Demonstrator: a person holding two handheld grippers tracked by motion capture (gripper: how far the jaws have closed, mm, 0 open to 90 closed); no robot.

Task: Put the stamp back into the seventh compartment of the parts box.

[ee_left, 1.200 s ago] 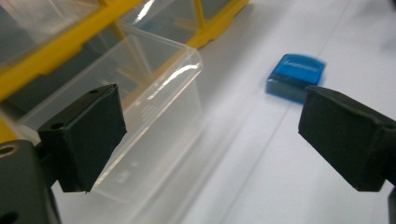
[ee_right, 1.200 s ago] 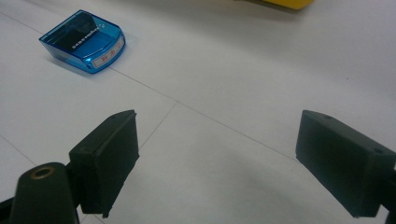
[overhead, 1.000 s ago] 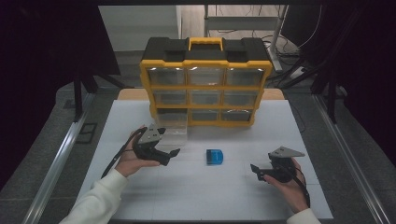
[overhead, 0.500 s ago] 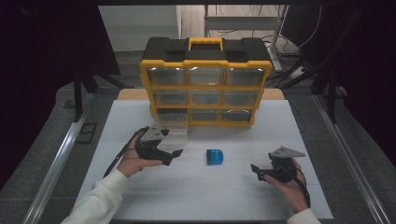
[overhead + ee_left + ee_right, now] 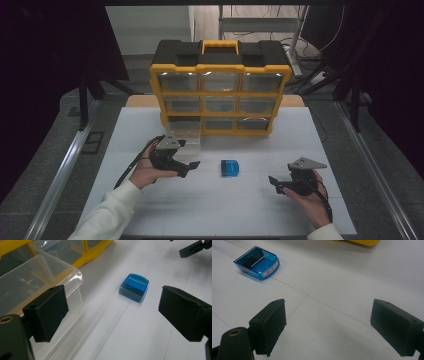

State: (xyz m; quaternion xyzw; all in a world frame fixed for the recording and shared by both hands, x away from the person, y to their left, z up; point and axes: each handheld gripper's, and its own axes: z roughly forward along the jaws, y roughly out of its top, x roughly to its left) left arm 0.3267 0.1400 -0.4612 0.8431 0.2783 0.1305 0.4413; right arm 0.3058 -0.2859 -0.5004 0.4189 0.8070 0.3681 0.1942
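on the white table [image 5: 150, 210], just in front of the yellow drawer cabinet [image 5: 220, 87], a small blue box [image 5: 230, 167] is found lying flat, with nothing touching it. the bottom-left clear drawer [image 5: 186, 134] is seen pulled out of the cabinet.

the left gripper [image 5: 189, 165] is held near the drawer's front, jaws spread wide and nothing between them. in the left gripper view the blue box [image 5: 133, 287] is placed at about 12 o'clock, slightly toward 1, ahead of the open gap, and the drawer [image 5: 37, 285] is found at 10 o'clock, just beside the left jaw.

the right gripper [image 5: 274, 182] is likewise released, jaws apart and empty, resting low over the table at the person's right. in the right gripper view the blue box [image 5: 257, 262] is placed well off axis, at about 10 to 11 o'clock.

judgement: the left gripper is the nearer of the two and is already pointed almost at the box. the box's long axis is judged to run roughly along the approach line in the left gripper view, so its shorter width would be presented across the jaws. a short forward advance with a slight turn toward 1 o'clock is judged sufficient before closing.
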